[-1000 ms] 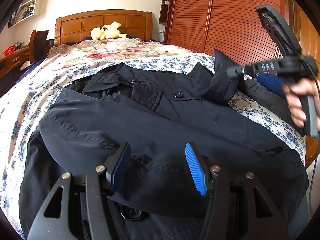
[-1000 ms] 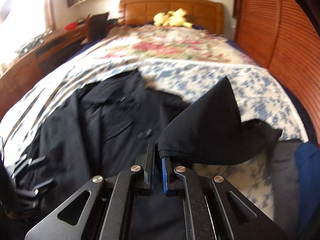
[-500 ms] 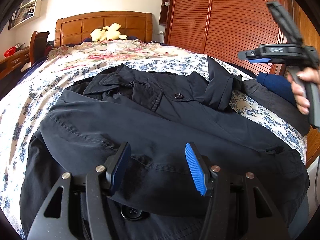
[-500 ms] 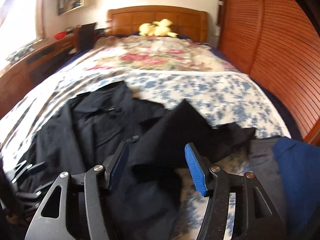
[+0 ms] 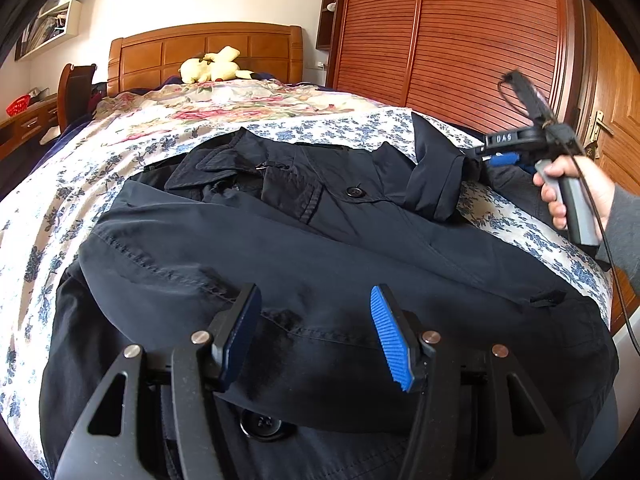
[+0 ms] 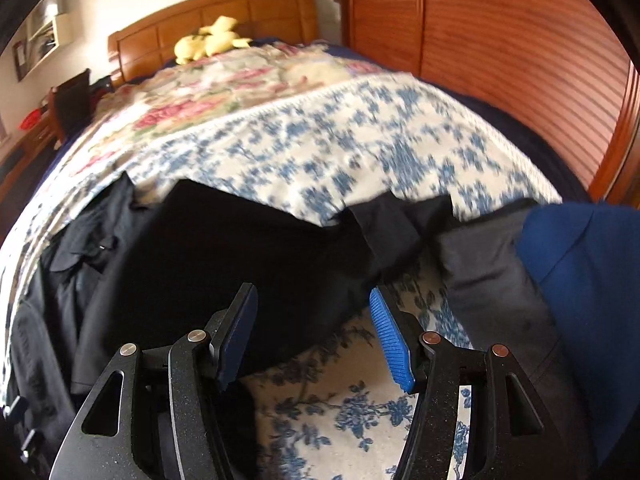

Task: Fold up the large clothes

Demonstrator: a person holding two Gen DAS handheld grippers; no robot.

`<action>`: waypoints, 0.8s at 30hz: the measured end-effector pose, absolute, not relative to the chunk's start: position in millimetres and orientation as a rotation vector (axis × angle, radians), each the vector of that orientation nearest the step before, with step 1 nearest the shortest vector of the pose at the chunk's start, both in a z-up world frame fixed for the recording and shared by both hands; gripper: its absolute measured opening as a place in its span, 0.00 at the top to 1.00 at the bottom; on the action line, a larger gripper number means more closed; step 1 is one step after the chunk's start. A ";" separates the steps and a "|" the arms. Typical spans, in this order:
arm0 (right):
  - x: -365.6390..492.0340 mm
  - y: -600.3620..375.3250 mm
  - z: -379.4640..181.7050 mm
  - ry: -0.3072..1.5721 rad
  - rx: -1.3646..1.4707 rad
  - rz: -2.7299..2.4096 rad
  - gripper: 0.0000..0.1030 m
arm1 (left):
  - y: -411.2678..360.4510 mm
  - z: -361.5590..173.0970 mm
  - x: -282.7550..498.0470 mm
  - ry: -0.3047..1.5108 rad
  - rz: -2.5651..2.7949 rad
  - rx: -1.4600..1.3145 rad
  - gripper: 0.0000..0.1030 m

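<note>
Black coat [image 5: 320, 248] lies spread, one sleeve [image 5: 436, 184] folded inward.

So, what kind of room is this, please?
Most likely a home bedroom. A bed with a wooden headboard and a floral bedspread fills the view, a yellow plush toy lies near the headboard, and a tall slatted wooden wardrobe stands beside the bed.

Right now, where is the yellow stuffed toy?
In the left wrist view, the yellow stuffed toy lies at the far end of the bed, against the wooden headboard, beyond the dark coat.
</note>
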State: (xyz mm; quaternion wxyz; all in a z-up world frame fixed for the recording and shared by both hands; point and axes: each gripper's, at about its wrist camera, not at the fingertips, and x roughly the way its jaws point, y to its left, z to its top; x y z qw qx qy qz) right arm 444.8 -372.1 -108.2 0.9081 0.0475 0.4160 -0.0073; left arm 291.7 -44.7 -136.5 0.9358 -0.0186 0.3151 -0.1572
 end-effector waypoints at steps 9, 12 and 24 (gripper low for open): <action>461.5 -393.7 -145.7 0.952 0.199 -0.034 0.42 | -44.9 -136.5 291.5 0.644 -0.321 -0.038 0.45; 467.0 -397.2 -151.9 0.963 0.209 -0.044 0.42 | -45.0 -136.5 291.5 0.645 -0.321 -0.037 0.45; 472.9 -377.2 -140.2 0.913 0.134 0.054 0.97 | -47.4 -132.5 284.6 0.650 -0.314 -0.022 0.45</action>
